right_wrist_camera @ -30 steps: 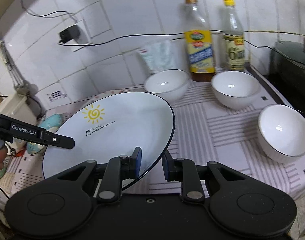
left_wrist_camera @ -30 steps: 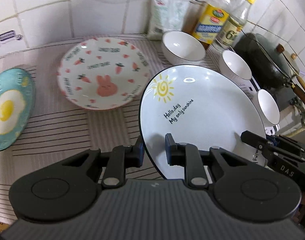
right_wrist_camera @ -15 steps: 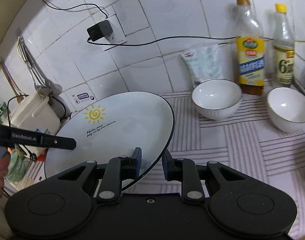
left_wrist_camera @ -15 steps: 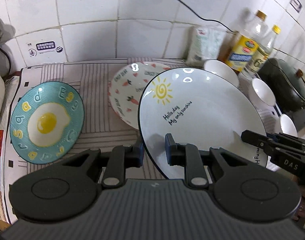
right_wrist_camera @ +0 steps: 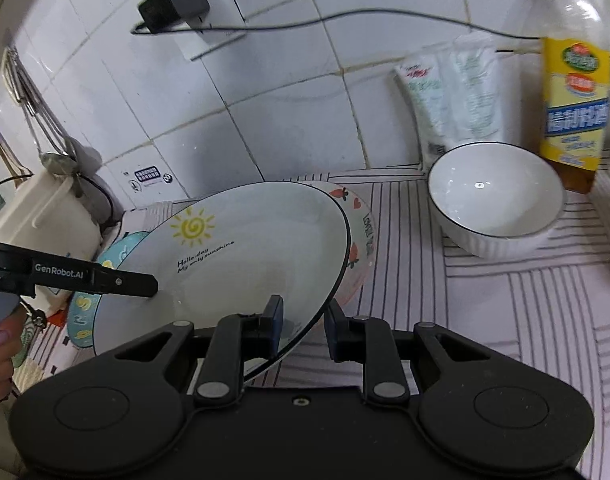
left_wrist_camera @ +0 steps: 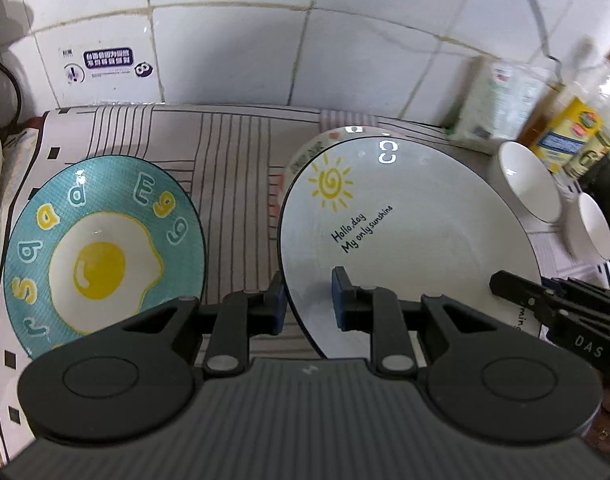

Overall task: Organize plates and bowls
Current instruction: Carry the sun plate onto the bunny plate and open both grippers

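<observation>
The big white sun plate [left_wrist_camera: 409, 236] is travelling leftward over the striped worktop [left_wrist_camera: 233, 160], carried by both claws. A second ago the carrot plate [right_wrist_camera: 363, 236] lay open beside it; now the sun plate is hanging right over it, hiding nearly all (it looks like stacking is coming). The egg plate [left_wrist_camera: 101, 248] is lying just to its left. The left claw [left_wrist_camera: 307, 304] is clamping the near left rim, the right claw [right_wrist_camera: 303, 330] the near right rim, both shut on it.
</observation>
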Tool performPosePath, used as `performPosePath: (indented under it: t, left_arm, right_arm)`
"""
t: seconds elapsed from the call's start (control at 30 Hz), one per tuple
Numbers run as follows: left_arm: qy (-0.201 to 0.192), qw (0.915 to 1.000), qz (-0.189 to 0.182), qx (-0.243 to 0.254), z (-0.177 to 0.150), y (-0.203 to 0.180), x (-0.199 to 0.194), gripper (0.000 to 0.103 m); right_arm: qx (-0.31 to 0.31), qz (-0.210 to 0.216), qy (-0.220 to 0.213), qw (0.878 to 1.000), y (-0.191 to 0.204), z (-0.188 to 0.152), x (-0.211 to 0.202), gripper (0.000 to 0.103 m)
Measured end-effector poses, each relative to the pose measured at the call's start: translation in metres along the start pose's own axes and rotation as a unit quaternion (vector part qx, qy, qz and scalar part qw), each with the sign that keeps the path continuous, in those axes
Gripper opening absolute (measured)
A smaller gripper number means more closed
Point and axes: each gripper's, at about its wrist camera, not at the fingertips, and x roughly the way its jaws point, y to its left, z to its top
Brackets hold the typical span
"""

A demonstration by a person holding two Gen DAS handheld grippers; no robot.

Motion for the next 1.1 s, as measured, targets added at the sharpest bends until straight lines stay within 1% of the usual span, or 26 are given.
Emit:
performPosePath:
  t: [0.1,0.17,0.3,0.73,0.8,0.87,1.0,1.1]
  left_arm:
    - [0.003,0.9999,0.006,-0.007,0.006,0.005,0.010,0.021]
    - [0.007,0.9999,0.014,-0.006,0.010,0.006,0.016,0.021]
    - [0.013,0.9997,0.014,-0.013,0.016,0.011,0.027,0.021]
    - [0.031,0.9993,0.013,-0.018,0.022,0.013,0.040,0.022]
    - [0.031,0.9992,0.015,-0.019,0.021,0.011,0.041,0.022]
    - [0.030,0.9991,0.017,-0.026,0.020,0.011,0.041,0.023]
    - [0.028,0.9985,0.027,-0.037,0.019,0.010,0.042,0.024]
    - [0.032,0.9983,0.032,-0.038,0.019,0.008,0.044,0.023]
  right_arm:
    - [0.001,0.003,0.006,1.000,-0.003,0.007,0.015,0.026]
    - [-0.012,0.002,0.020,1.000,-0.002,0.012,0.025,0.027]
    - [-0.013,-0.002,0.030,0.999,-0.002,0.019,0.037,0.027]
    - [-0.018,-0.035,0.050,0.998,0.005,0.027,0.047,0.028]
    - [-0.021,-0.045,0.052,0.997,0.007,0.029,0.047,0.028]
    - [-0.038,-0.062,0.059,0.996,0.015,0.033,0.049,0.032]
    - [-0.088,-0.114,0.071,0.987,0.037,0.036,0.055,0.037]
    - [-0.110,-0.141,0.069,0.981,0.041,0.034,0.058,0.038]
